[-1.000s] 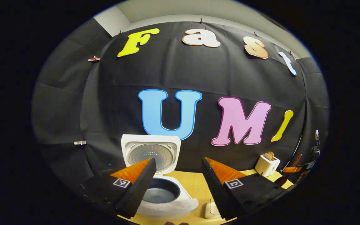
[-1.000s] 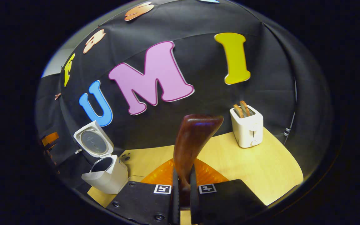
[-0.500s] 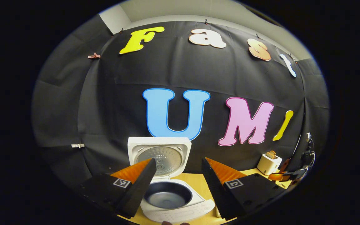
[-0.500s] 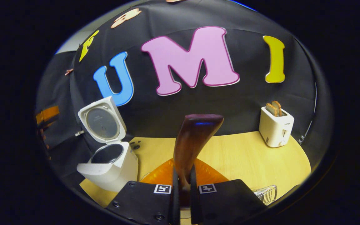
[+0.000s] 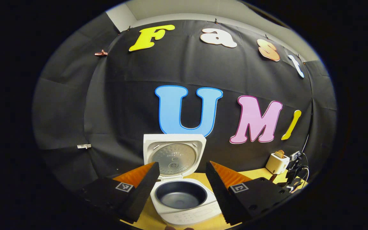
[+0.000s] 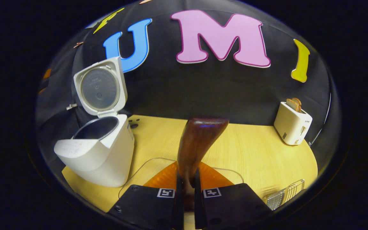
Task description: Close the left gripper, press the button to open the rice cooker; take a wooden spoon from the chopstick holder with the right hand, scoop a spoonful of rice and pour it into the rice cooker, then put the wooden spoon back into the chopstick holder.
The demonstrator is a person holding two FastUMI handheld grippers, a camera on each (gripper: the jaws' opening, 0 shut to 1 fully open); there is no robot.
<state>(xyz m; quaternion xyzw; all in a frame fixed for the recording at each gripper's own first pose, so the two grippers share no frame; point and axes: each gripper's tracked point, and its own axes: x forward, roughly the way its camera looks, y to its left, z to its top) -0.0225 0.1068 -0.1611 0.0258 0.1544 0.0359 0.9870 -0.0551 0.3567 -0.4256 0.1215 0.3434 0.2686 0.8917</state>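
Right tongs (image 6: pixel 185 188) are clamped tight on the wooden spoon (image 6: pixel 196 143), both fingers squeezing its handle down low, so the spoon sticks straight out ahead with the bowl end up top. Hard to tell if there's any rice in it from this angle. Just under and around the tongs there's a clear container (image 6: pixel 145 169) on the tabletop (image 6: pixel 251 153); its thin rim curves out on both sides of the fingers. A clear ribbed thing (image 6: pixel 283 193) sits at the lower right edge, too cut off to name.

Off to the left of the spoon in the right gripper view is the rice cooker (image 6: pixel 99 150), lid (image 6: pixel 99 86) flipped up and standing open, dark inner pot visible. A white toaster (image 6: pixel 292 123) with bread in it sits far right, well apart from the cooker, near the black cloth.

Left tongs (image 5: pixel 180 191) are spread wide with nothing between them. The rice cooker (image 5: pixel 184 201) sits right in that gap, looking down into the empty dark pot (image 5: pixel 180 195), lid (image 5: pixel 173 156) upright behind it. The toaster (image 5: pixel 276 161) is small at the far right, and the other tongs (image 5: pixel 294 179) show just beside it.
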